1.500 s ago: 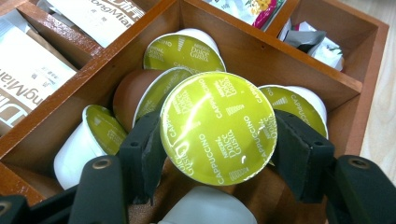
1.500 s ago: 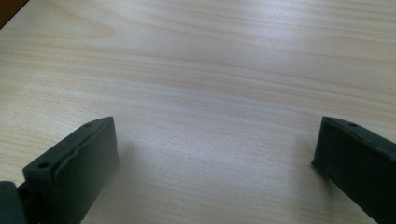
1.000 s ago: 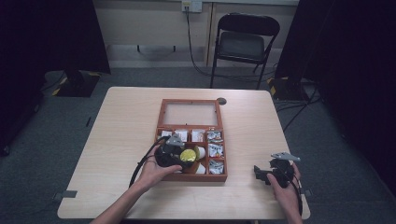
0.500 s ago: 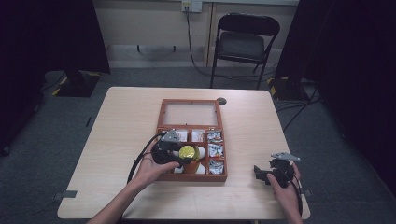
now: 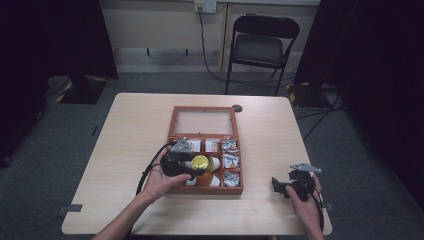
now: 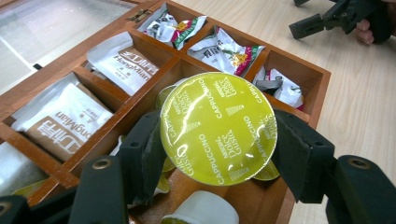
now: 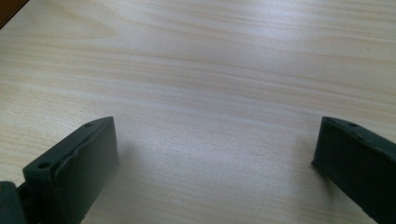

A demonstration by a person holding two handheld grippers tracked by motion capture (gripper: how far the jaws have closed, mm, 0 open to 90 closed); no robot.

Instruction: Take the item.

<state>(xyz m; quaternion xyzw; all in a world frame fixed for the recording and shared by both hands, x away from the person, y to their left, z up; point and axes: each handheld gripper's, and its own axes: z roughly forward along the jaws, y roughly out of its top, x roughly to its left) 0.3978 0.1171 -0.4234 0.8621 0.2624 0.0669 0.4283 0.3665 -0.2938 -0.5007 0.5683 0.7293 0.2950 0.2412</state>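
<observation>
Two tools are seen over a pale wood-grain tabletop with rounded corners, set on a grey carpeted floor. Behind it a black folding chair is placed against a light wall, and dark curtains are hung at both sides. A wooden compartment box with its glass lid laid open is placed at the tabletop's middle; sachets and foil packets are held in its compartments. The left tool is pressed onto a yellow-green capsule, which is held just above the box's near compartments. The right tool is kept spread over bare tabletop near the right edge, well apart from the box.
</observation>
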